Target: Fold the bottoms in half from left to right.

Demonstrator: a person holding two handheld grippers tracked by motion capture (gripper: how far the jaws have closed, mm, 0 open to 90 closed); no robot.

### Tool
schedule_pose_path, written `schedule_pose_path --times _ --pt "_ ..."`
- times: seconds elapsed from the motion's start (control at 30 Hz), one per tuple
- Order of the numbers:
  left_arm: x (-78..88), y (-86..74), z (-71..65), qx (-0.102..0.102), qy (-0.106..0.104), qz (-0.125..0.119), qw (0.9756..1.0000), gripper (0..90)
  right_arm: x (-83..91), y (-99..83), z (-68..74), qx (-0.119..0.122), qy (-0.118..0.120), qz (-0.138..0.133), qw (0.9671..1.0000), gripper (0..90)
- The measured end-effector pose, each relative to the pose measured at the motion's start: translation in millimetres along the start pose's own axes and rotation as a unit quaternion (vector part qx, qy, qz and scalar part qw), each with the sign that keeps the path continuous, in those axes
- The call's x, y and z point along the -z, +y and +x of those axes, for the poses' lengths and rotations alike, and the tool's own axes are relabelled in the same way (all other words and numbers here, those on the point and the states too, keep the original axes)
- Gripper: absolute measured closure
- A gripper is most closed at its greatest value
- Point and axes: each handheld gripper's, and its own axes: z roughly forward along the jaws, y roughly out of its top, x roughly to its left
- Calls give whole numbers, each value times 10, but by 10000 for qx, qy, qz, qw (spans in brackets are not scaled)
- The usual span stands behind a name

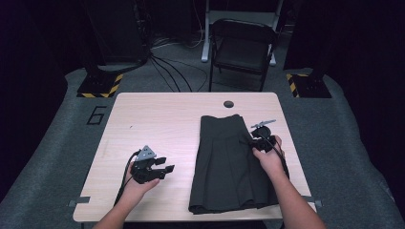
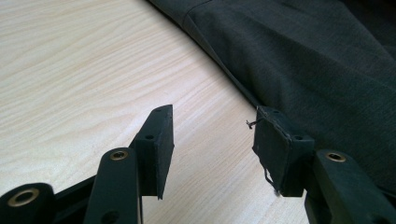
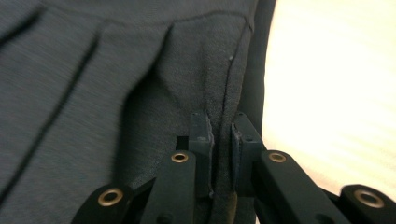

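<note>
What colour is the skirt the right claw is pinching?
The skirt is dark charcoal grey, plain, with pleats. The high view shows it best.

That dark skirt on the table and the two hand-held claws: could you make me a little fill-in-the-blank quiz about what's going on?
1. The dark pleated skirt lies on a table made of light ____.
2. The right gripper is shut on the skirt's ____ edge as the high view shows it.
3. The left gripper has its jaws ____, with bare tabletop between them.
4. Behind the table stands a black folding ____.

Missing words: wood; right; open; chair
</note>
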Motion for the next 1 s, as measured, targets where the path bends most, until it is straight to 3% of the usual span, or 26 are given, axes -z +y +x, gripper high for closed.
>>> schedule_pose_path --times 0.13,0.2,0.33,0.37,0.43,0.53,0.57,0.7,0.8,0.9,1.0 --pt "-16 -7 -9 11 -13 19 10000 476 -159 -122 -62 -115 -38 71 9999 778" --pt "-29 -14 -22 42 1 -4 10000 476 -233 -192 -124 -371 84 57 9993 748" --pt "-30 -15 -28 28 -24 28 10000 476 -236 -226 -196 -563 232 -74 9981 670" --pt "-31 -16 -30 28 -18 21 10000 475 -201 -245 -217 -745 245 -156 9968 571" --pt "-31 -15 -30 23 -22 20 10000 475 -139 -272 -248 -882 347 -298 9951 532" --pt "-33 -10 -30 37 -28 9 10000 474 -47 -308 -259 -882 369 -433 9945 512" --pt "-34 -8 -27 31 -37 22 10000 474 51 -352 -266 -709 315 -575 9953 499" --pt "-59 6 -36 10 -61 20 10000 473 229 -428 -221 -534 257 -734 9955 494" --pt "-89 17 -57 21 -83 5 10000 472 438 -595 -148 -331 302 -842 9954 509" --pt "-117 37 -70 11 -145 23 9999 471 512 -705 -108 -276 330 -871 9953 512" --pt "-148 58 -76 -50 -169 27 9998 471 634 -932 -44 -345 418 -876 9947 528"
